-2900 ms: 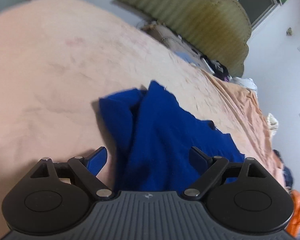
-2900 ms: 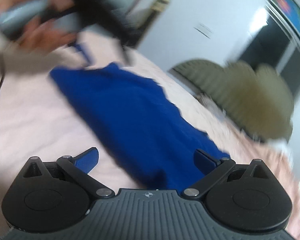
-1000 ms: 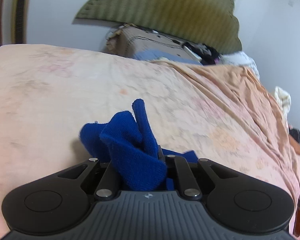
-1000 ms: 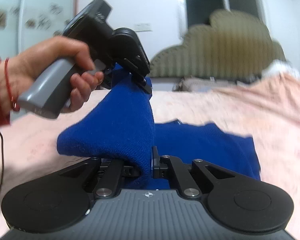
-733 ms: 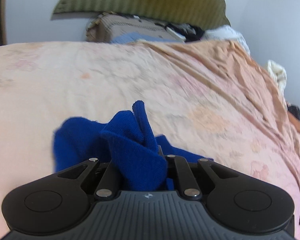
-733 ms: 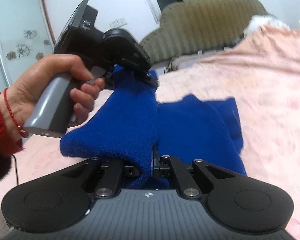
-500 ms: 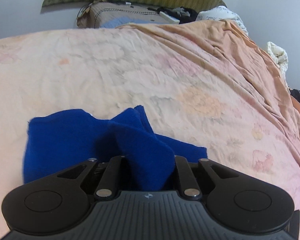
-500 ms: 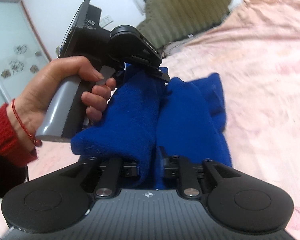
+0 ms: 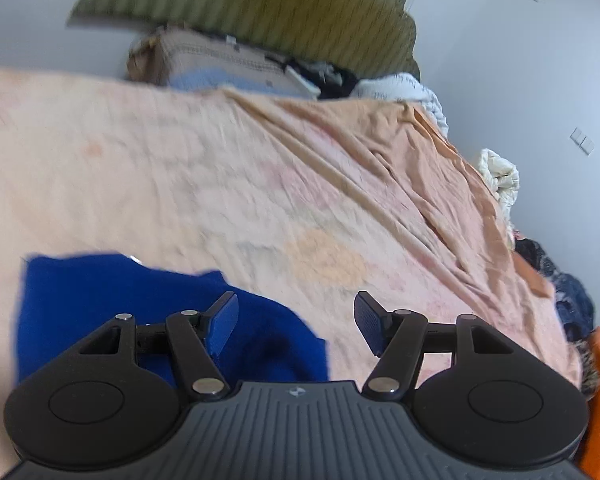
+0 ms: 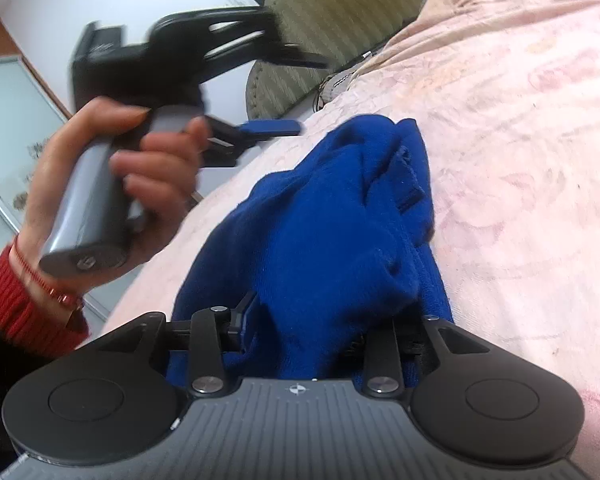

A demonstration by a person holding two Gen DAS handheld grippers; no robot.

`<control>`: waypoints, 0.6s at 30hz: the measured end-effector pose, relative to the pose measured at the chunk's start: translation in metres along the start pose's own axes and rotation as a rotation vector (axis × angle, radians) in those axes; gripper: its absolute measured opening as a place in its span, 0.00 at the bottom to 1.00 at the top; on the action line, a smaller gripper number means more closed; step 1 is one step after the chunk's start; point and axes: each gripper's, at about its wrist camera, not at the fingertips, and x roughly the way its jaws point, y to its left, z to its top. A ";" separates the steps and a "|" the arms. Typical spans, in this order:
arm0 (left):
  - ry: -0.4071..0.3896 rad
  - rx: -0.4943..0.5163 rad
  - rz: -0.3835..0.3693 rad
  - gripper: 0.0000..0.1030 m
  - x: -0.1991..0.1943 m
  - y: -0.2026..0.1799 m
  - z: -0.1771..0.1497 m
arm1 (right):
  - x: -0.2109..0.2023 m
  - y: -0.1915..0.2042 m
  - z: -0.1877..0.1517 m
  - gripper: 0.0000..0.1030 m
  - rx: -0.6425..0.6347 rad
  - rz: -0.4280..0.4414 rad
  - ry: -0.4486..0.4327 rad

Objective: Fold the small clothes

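Note:
A blue knitted garment (image 9: 100,304) lies bunched on the peach bed sheet (image 9: 260,180) at the lower left of the left wrist view. My left gripper (image 9: 296,320) hovers over its right edge, jaws opening, nothing between the pads. In the right wrist view the same garment (image 10: 332,220) is heaped in a thick fold running away from the camera. My right gripper (image 10: 324,316) is opening with the near end of the fold between its jaws; the cloth hides the right finger. The left gripper (image 10: 300,92) shows there blurred, above and left of the garment, held by a hand (image 10: 140,184).
A green scalloped headboard (image 9: 260,4) stands at the far end of the bed, with a box and clutter (image 9: 220,64) in front of it. White cloth (image 9: 498,176) and dark and orange clothes (image 9: 572,292) lie along the bed's right side. A red sleeve (image 10: 16,300) is at the left.
Both grippers, shut on the lifted garment before, have opened. The fold has dropped onto the rest of the garment on the bed. The left gripper has let go and drawn off it.

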 end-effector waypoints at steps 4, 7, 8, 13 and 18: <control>-0.017 0.078 0.096 0.62 -0.027 0.012 -0.015 | 0.000 -0.008 0.003 0.41 0.039 0.026 -0.012; -0.025 0.133 0.172 0.62 -0.048 0.027 -0.040 | -0.004 -0.014 0.004 0.41 0.075 0.050 -0.029; -0.024 0.142 0.195 0.62 -0.054 0.032 -0.049 | -0.005 -0.017 0.005 0.41 0.090 0.058 -0.037; -0.003 0.137 0.256 0.63 -0.079 0.054 -0.096 | -0.016 -0.033 0.008 0.43 0.191 0.100 -0.104; -0.006 0.072 0.247 0.67 -0.095 0.066 -0.128 | -0.017 -0.047 0.009 0.13 0.278 0.137 -0.119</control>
